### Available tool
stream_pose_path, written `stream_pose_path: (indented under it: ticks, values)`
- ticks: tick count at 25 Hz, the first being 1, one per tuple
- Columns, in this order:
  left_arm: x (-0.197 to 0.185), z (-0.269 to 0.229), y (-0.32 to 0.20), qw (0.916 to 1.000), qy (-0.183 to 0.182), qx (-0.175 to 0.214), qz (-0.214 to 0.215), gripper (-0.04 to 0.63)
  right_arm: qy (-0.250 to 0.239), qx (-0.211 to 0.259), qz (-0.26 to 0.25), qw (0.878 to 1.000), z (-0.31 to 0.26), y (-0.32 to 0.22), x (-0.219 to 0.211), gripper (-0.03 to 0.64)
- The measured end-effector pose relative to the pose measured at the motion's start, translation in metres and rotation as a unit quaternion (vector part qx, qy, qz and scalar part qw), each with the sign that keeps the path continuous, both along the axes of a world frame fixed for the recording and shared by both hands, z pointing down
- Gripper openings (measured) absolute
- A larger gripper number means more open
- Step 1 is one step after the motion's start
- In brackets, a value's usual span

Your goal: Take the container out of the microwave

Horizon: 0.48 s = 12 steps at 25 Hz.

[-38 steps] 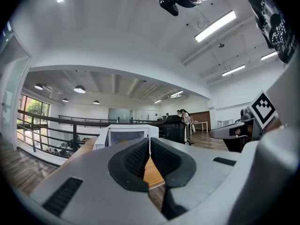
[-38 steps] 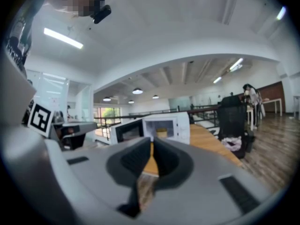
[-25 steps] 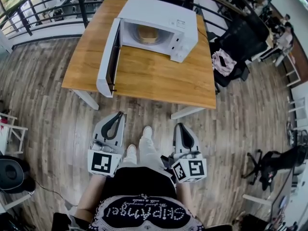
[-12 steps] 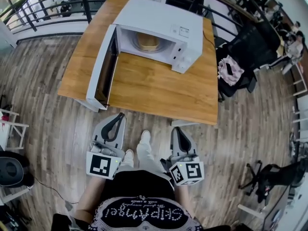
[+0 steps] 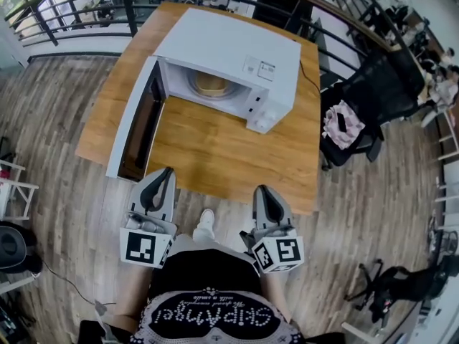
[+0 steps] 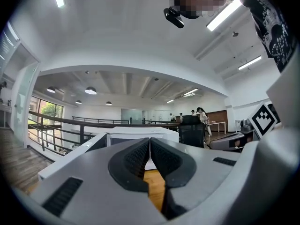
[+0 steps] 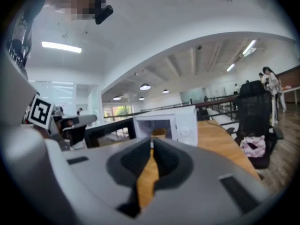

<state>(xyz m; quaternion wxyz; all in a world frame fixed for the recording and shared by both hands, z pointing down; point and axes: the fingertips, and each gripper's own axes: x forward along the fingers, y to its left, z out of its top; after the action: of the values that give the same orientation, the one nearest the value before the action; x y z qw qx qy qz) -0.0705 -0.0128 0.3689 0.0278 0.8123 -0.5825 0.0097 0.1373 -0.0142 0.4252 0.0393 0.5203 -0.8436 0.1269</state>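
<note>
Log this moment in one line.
microwave: door open | container: inside, untouched | left hand-held gripper: shut, empty | right hand-held gripper: shut, empty

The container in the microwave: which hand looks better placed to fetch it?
Probably the right. The right gripper lines up on the container in its own view, inside the microwave. The left gripper sits close beside the swung-out door.

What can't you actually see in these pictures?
- Head view: the microwave roof covers the back of the container; its contents are unknown.
- Head view: panel labels are too small to read.
- Left gripper view: the left gripper hides the container.
- Right gripper view: the container is small, blurred, and partly behind the right gripper.
</note>
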Motion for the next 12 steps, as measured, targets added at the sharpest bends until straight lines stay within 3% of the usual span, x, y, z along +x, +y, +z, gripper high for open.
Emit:
stream_pose_path:
  ticks: [12]
  values:
    - [0.018,-0.002,-0.021,1.0000,0.007,0.006,-0.004,0.035,0.000,0.000,-0.008,1.000,0.003,-0.025,0.014,0.040]
